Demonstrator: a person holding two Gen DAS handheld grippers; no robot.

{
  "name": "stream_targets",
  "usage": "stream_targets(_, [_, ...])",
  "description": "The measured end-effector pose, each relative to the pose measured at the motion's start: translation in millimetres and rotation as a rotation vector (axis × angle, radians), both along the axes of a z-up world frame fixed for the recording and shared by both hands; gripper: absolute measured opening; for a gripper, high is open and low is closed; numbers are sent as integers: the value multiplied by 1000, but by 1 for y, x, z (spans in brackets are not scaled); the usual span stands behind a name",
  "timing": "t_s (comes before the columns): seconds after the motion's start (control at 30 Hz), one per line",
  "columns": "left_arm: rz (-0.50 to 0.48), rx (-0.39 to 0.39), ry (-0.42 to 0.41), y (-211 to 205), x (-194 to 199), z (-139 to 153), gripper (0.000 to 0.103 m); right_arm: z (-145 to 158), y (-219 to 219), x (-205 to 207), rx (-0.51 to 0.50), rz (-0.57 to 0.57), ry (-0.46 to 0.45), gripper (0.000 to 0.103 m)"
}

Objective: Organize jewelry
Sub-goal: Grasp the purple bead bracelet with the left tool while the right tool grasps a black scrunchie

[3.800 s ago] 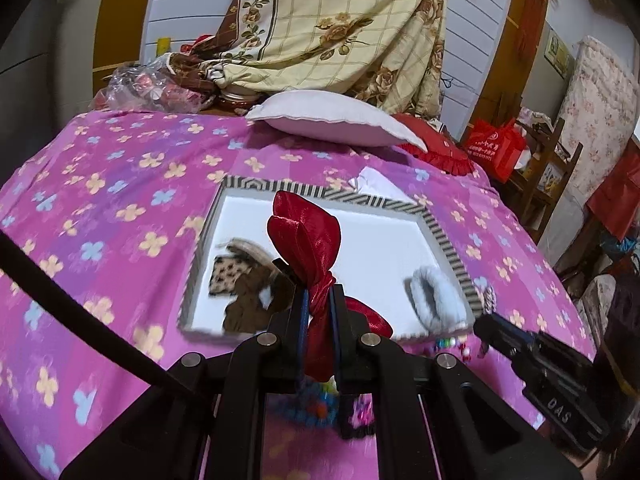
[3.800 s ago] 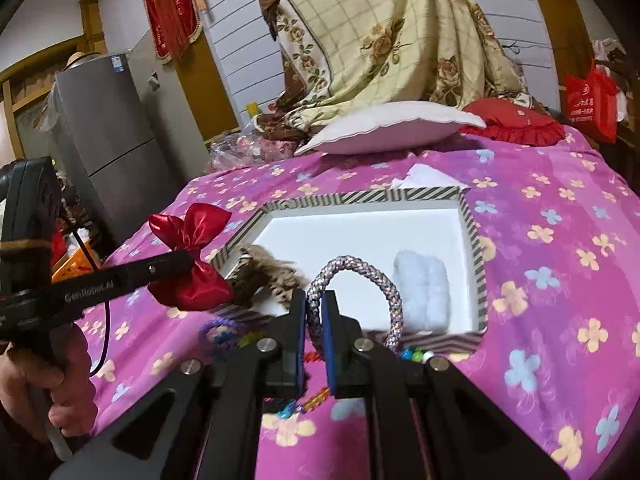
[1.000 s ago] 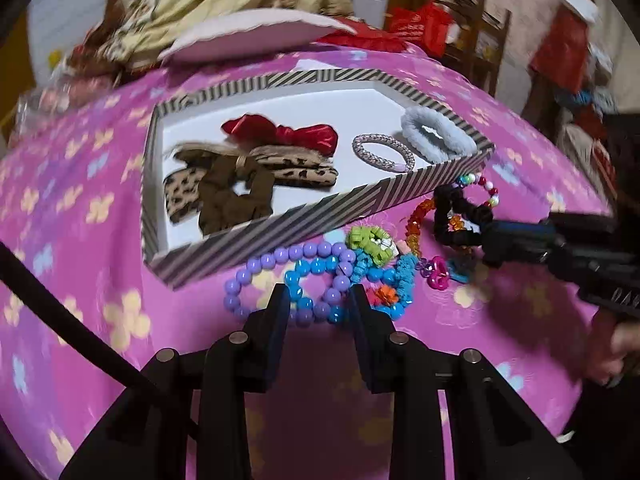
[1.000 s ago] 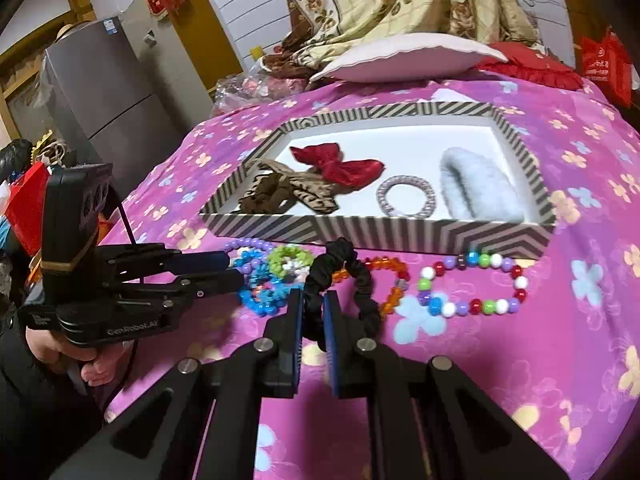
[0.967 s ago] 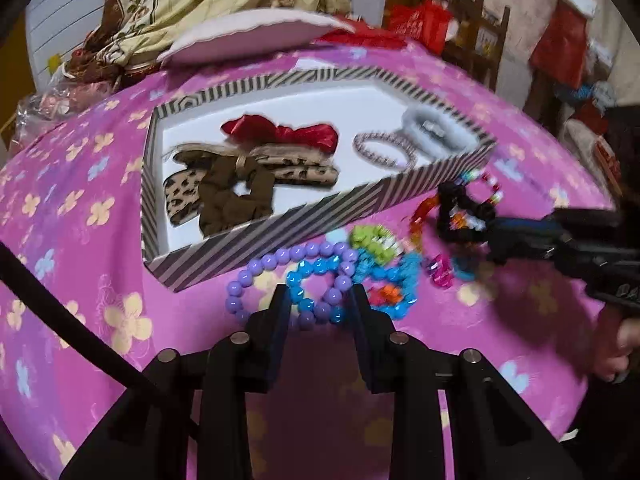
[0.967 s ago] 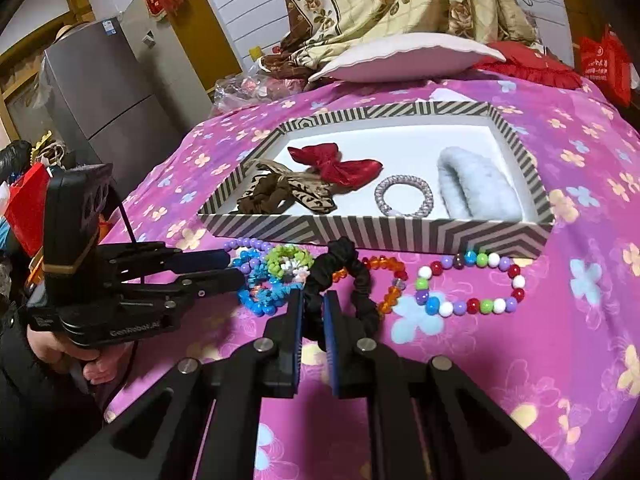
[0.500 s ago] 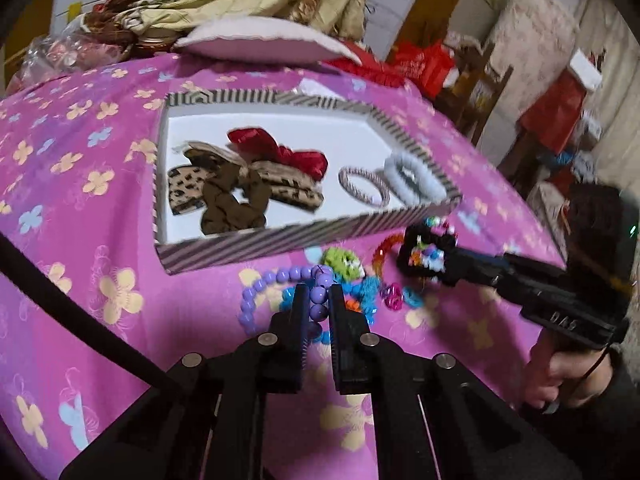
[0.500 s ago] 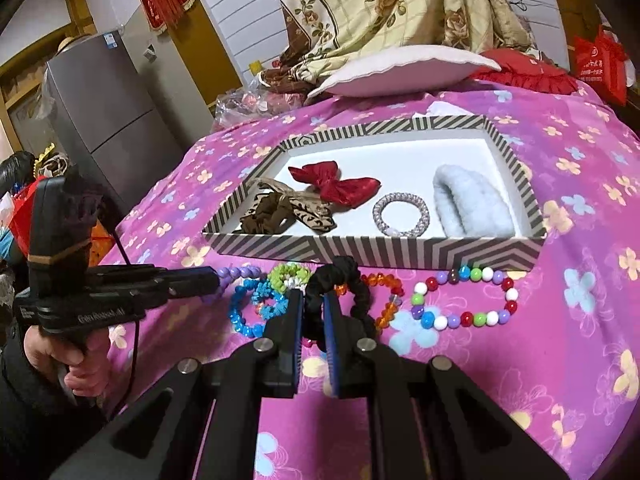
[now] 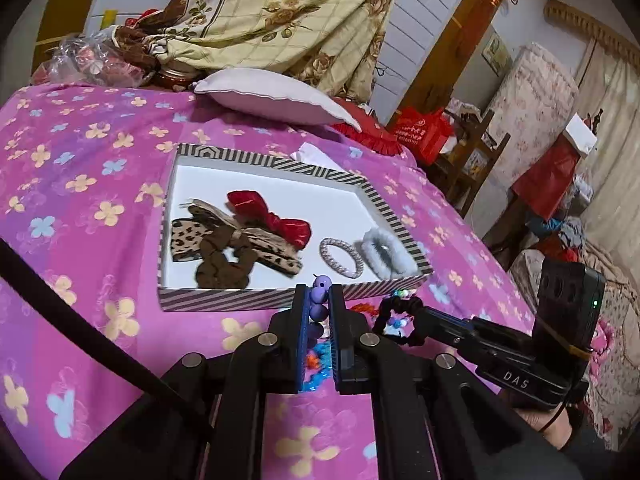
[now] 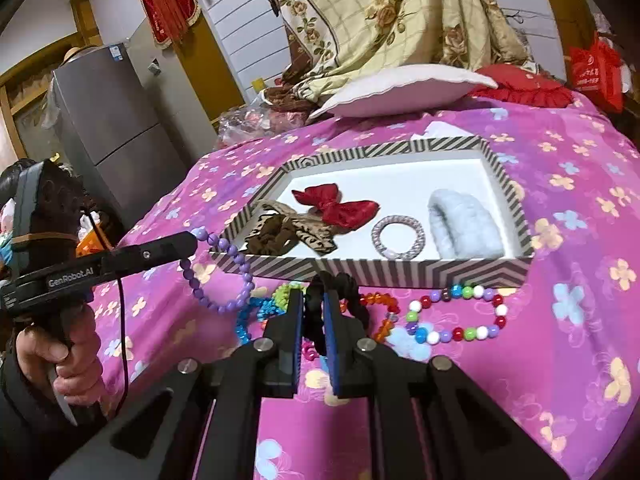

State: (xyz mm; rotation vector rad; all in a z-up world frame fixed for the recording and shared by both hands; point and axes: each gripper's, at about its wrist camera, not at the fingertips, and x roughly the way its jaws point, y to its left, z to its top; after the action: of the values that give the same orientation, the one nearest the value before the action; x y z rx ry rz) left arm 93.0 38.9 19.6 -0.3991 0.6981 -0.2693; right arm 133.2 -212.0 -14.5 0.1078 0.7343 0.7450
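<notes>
Both tools are loaded at once here. The left tool is clenching the purple bead bracelet, which is dangling in a loop off the bedspread, just at the 7 o'clock corner of the striped tray. The right tool is pinching the black scrunchie, holding it low in front of the tray's near wall, at 6 o'clock.

Inside the tray, the red bow is lying near the middle, the leopard and brown scrunchies at 9 o'clock, the silver hair tie and the fluffy white scrunchie toward 3 o'clock.

On the bedspread, the multicolour bead bracelet is sitting at 5 o'clock of the tray, with orange beads and a blue and green cluster bunched under the tools.

Risks from here: the bracelet is gripped by only a bead or two, so round beads could be rolling out of the pads. Its hanging loop looks close to the tray's wall and might be snagging it on the way over, though the fisheye is making that gap hard to judge. Two tools heading for one tray could also be crowding each other.
</notes>
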Motion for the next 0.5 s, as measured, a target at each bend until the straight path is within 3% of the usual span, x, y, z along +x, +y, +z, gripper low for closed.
stream_targets(0.27, [28,-43,-9,-14,-4,0,0,20,-17,-9,44,-27,-33,10])
stream_targets(0.5, [57,15,-8,-29,-27,-4,0,19,-26,-15,26,-17,-15,10])
